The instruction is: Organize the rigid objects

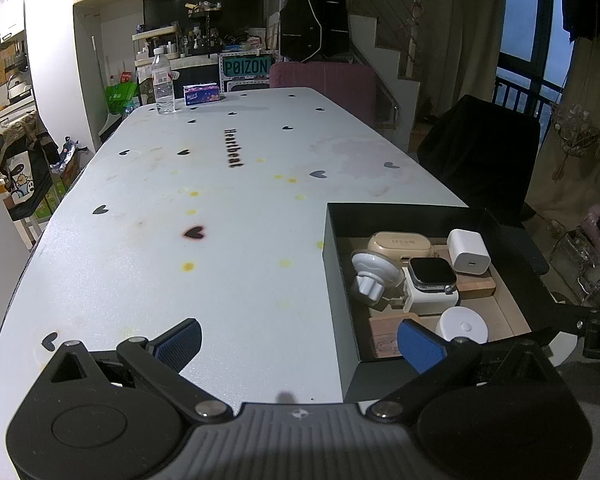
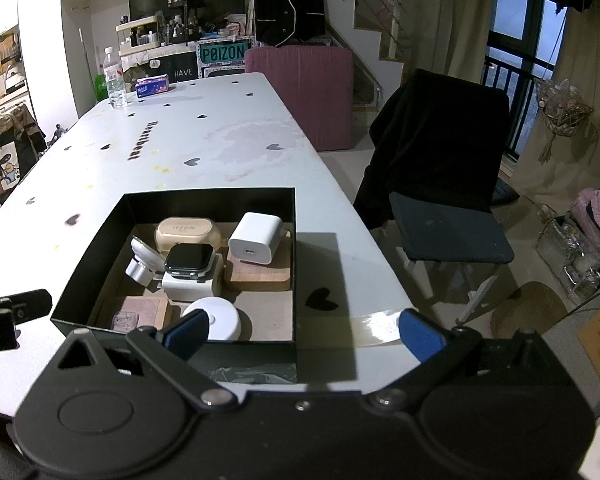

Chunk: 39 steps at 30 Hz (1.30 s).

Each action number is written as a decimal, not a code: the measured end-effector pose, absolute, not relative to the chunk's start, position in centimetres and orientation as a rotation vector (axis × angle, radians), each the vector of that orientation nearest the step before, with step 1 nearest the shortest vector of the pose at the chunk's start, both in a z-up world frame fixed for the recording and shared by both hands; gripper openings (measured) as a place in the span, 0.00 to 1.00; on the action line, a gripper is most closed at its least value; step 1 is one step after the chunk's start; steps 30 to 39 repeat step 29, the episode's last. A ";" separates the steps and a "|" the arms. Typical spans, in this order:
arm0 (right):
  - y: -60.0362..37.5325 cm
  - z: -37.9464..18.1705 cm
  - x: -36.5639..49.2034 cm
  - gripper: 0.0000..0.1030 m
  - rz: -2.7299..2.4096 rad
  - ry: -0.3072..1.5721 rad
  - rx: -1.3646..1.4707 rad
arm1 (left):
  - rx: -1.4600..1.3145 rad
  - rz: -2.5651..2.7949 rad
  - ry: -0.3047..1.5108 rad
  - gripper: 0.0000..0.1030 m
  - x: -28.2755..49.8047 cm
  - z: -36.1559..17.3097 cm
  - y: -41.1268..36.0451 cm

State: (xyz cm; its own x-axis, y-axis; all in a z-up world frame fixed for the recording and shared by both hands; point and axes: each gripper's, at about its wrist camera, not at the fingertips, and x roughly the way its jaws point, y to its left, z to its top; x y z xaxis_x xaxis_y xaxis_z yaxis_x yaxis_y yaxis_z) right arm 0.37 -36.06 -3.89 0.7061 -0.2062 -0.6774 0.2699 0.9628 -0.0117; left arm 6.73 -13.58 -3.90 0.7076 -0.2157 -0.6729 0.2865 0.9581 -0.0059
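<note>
A black open box (image 1: 332,248) (image 2: 92,256) sits near the table's near right edge. Inside lie a beige earbud case (image 1: 398,242) (image 2: 188,232), a white charger cube (image 1: 468,251) (image 2: 256,238), a smartwatch on a white block (image 1: 432,276) (image 2: 188,260), a white suction mount (image 1: 370,276) (image 2: 142,260), a white round puck (image 1: 462,326) (image 2: 220,318) and wooden blocks (image 2: 260,272). My left gripper (image 1: 300,344) is open and empty, left of the box. My right gripper (image 2: 302,336) is open and empty, over the box's near right corner.
The white table (image 1: 220,240) (image 2: 228,136) has heart prints. A water bottle (image 1: 163,82) (image 2: 114,80) and a tissue pack (image 1: 202,94) (image 2: 153,85) stand at its far end. A dark chair (image 2: 440,168) stands to the right of the table.
</note>
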 end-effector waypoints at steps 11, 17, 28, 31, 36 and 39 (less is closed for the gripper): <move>-36.2 -4.0 0.1 0.99 -0.265 0.741 0.092 | 0.101 -0.281 0.733 1.00 6.7 -3.9 -13.5; -36.3 -4.0 0.0 0.99 -0.267 0.743 0.091 | 0.101 -0.281 0.733 1.00 6.7 -3.9 -13.4; -36.3 -4.0 0.0 0.99 -0.267 0.743 0.091 | 0.100 -0.281 0.733 1.00 6.7 -3.9 -13.4; -36.3 -4.0 0.1 0.99 -0.267 0.743 0.091 | 0.100 -0.282 0.734 1.00 6.7 -3.9 -13.5; -36.3 -4.0 0.1 0.99 -0.267 0.743 0.091 | 0.100 -0.282 0.734 1.00 6.7 -3.9 -13.5; -36.3 -4.0 0.1 0.99 -0.267 0.743 0.091 | 0.100 -0.282 0.734 1.00 6.7 -3.9 -13.5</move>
